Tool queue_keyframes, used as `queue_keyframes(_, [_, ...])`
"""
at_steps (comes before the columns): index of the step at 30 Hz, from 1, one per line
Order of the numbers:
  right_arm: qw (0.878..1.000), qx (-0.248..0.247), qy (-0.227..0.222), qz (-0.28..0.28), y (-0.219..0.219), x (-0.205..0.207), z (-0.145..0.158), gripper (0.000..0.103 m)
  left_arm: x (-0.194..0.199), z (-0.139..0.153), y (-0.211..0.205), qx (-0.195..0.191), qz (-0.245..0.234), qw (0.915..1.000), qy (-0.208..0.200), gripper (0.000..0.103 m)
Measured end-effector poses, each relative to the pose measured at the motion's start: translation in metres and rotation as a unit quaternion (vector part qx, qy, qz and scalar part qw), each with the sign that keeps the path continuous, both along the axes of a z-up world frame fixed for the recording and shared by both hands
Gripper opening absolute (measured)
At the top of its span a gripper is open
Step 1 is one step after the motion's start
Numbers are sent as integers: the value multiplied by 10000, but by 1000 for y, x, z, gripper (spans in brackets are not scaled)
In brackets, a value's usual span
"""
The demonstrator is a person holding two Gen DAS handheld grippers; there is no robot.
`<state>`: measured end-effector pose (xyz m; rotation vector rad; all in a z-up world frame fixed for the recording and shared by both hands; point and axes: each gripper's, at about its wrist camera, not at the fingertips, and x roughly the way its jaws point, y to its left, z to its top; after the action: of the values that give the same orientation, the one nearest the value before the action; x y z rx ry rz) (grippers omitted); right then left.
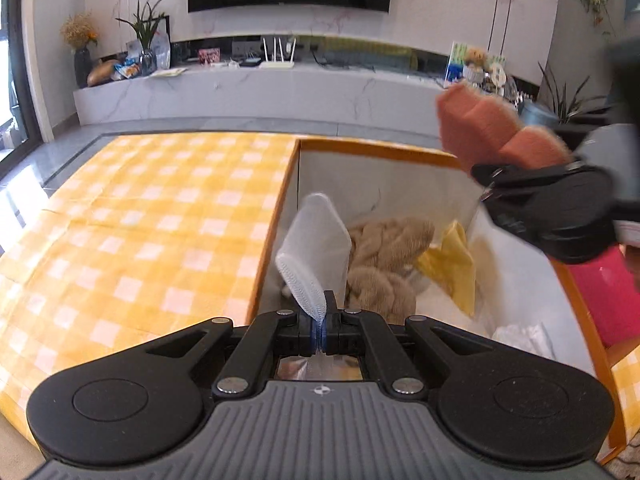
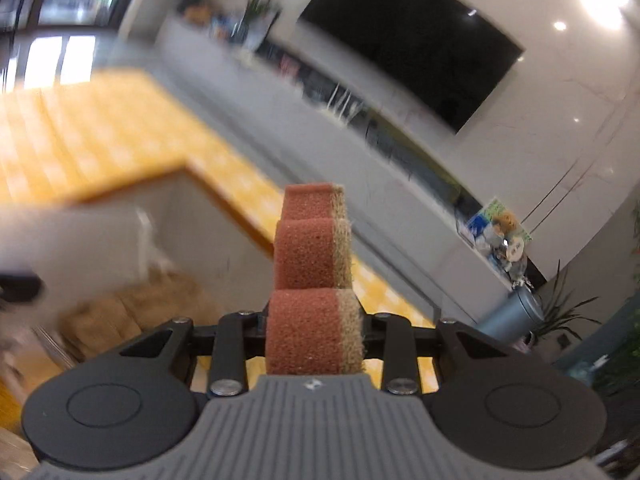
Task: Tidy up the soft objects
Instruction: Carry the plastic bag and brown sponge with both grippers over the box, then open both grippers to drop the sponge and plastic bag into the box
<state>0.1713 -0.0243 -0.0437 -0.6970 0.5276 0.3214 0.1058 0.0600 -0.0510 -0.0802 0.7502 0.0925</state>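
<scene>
Sponge clamped in right hand-held gripper | left hand-held gripper pinches white cloth over bin | bin holds tan plush, yellow cloth

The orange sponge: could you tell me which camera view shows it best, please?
The right wrist view: the orange sponge sits sharp and central, clamped in the right gripper, showing three lobes and a tan scouring edge. The left wrist view shows the sponge only blurred, near its right edge above the storage box.
</scene>
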Motion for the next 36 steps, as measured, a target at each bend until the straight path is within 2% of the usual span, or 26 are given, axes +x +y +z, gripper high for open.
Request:
queue_keyframes(5, [9966, -708, 414, -45, 12, 17, -25, 31, -7, -3, -1, 46, -27, 10000, 67, 2])
queue_keyframes(9, [9886, -818, 1250, 163, 15, 23, -41, 31, -3, -1, 2, -67, -194, 9998, 40, 3])
queue_keyframes(12, [9825, -1075, 1523, 36, 15, 28, -64, 31, 0, -3, 2, -413, -537, 9977, 37, 7])
queue_keyframes(14, [9795, -1020, 1739, 24, 14, 32, -69, 31, -2, -2, 2, -576, -558, 9968, -44, 13])
queue_keyframes(16, [9830, -574, 1741, 16, 9, 34, -59, 33, -5, 3, -1, -549, -612, 9965, -167, 25])
queue_keyframes(17, [9824, -273, 1848, 2, 4, 35, -53, 36, -8, 6, -3, -511, -700, 9959, -264, 43])
queue_keyframes(18, [9803, -6, 1975, -10, -1, 35, -48, 46, -11, 10, -5, -464, -821, 9949, -360, 64])
queue_keyframes(19, [9787, 178, 2044, -23, -4, 35, -44, 51, -11, 11, -7, -305, -854, 9951, -393, 68])
queue_keyframes(20, [9789, 243, 2029, 2, -7, 33, -40, 55, -13, 15, -11, -98, -884, 9952, -408, 77])
queue_keyframes(22, [9822, 282, 1855, 9, -10, 27, -32, 81, -20, 18, -16, 193, -884, 9945, -526, 82])
queue_keyframes(24, [9861, 406, 1613, 16, -17, 18, -22, 89, -24, 21, -16, 198, -875, 9938, -656, 88])
queue_keyframes(28, [9884, 737, 1328, 4, -32, 4, 1, 100, -31, 30, -12, -75, -770, 9932, -871, 89])
queue_keyframes(31, [9868, 1078, 1206, 86, -42, 4, 18, 100, -36, 40, -10, -276, -655, 9916, -1077, 92])
queue_keyframes(33, [9827, 1430, 1173, 94, -51, 3, 32, 100, -37, 47, -8, -587, -415, 9904, -1178, 92])
queue_keyframes(36, [9754, 1851, 1175, 219, -65, 4, 44, 100, -47, 60, -10, -802, -177, 9848, -1533, 94])
